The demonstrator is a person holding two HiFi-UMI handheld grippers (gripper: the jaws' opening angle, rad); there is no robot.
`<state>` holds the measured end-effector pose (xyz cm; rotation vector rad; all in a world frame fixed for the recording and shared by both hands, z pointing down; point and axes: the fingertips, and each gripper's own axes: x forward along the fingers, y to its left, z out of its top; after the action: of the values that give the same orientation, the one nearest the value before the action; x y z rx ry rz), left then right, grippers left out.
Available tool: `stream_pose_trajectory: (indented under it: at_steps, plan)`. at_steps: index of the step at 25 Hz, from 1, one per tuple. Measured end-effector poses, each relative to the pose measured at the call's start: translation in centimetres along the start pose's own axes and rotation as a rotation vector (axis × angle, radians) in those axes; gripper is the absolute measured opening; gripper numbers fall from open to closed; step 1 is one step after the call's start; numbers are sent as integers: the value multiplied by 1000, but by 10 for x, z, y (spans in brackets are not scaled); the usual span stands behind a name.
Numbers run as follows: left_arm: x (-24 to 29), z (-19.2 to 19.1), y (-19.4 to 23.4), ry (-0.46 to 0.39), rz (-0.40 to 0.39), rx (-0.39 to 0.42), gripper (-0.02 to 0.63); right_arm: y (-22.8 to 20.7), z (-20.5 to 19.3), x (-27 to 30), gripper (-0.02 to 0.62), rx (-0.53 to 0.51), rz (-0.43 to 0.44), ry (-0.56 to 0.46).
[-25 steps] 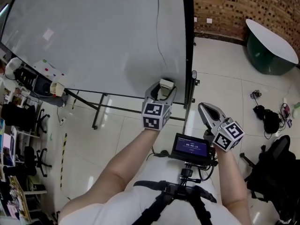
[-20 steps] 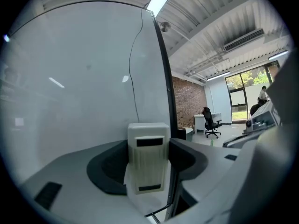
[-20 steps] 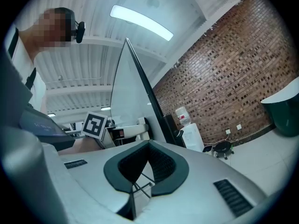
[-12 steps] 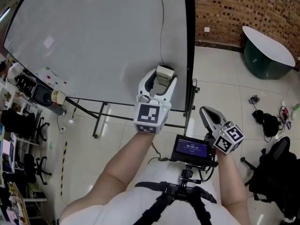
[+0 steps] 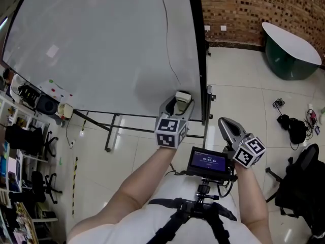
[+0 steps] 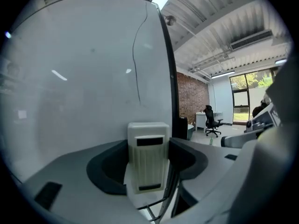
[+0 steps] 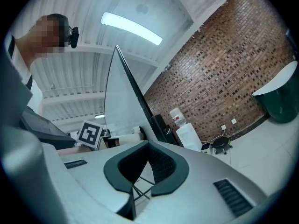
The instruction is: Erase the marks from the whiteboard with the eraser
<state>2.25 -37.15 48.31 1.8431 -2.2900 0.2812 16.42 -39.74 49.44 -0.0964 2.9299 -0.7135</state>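
The whiteboard [image 5: 101, 50] fills the upper left of the head view, and a thin dark line [image 5: 171, 44] runs down its right side. My left gripper [image 5: 179, 101] is shut on the off-white eraser [image 5: 182, 99] at the board's lower right corner, just below the line's end. In the left gripper view the ribbed eraser [image 6: 148, 164] stands upright between the jaws, its end toward the whiteboard [image 6: 70, 87]; the line [image 6: 135, 64] is above it. Whether it touches the board I cannot tell. My right gripper [image 5: 227, 126] hangs shut and empty right of the board's dark frame, its jaw tips [image 7: 148, 143] together.
The board stands on a black stand [image 5: 117, 123] over a tiled floor. A brick wall [image 5: 244, 9] is behind, and a green and white round table [image 5: 289, 50] at the right. Cables and gear [image 5: 292, 126] and a black chair [image 5: 304, 182] lie right. Shelves [image 5: 25, 136] crowd the left.
The left gripper with the eraser went up the board's lower right part, then came back down near the bottom edge. The right gripper hardly moved.
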Motion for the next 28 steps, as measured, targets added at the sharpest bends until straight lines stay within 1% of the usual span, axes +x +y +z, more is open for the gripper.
stream_pose_trajectory:
  at_steps: [2, 4, 6, 9, 11, 13, 15, 17, 19, 22, 24, 26, 28]
  plan:
    - [3, -11, 0, 29, 0, -6, 265, -4, 2, 0, 20, 11, -5, -5]
    - [1, -5, 1, 16, 7, 8, 264, -3, 5, 1, 20, 7, -1, -5]
    - [-4, 10, -1, -20, 6, 23, 264, -1, 8, 1, 20, 2, 6, -8]
    - [-11, 32, -1, -87, -4, 11, 264, 0, 13, 4, 20, 4, 16, -20]
    - [-19, 57, 4, -156, 18, 52, 264, 1, 14, 9, 20, 6, 26, -21]
    - [-27, 88, 6, -220, 43, 113, 264, 1, 16, 13, 20, 9, 32, -21]
    - [-35, 115, 5, -278, 71, 203, 264, 2, 16, 15, 20, 14, 32, -24]
    - [-39, 132, 3, -322, 107, 318, 264, 3, 16, 16, 20, 15, 35, -27]
    - [-42, 137, 0, -333, 146, 447, 264, 4, 16, 18, 20, 15, 37, -29]
    - [-44, 123, 0, -282, 204, 608, 270, 1, 15, 16, 20, 19, 30, -31]
    - [-39, 109, -2, -255, 207, 699, 270, -3, 15, 14, 20, 24, 21, -31]
    - [-34, 91, -1, -228, 199, 761, 270, -5, 13, 13, 20, 28, 14, -29]
    - [-30, 71, 3, -192, 193, 793, 270, -6, 10, 13, 20, 29, 13, -23]
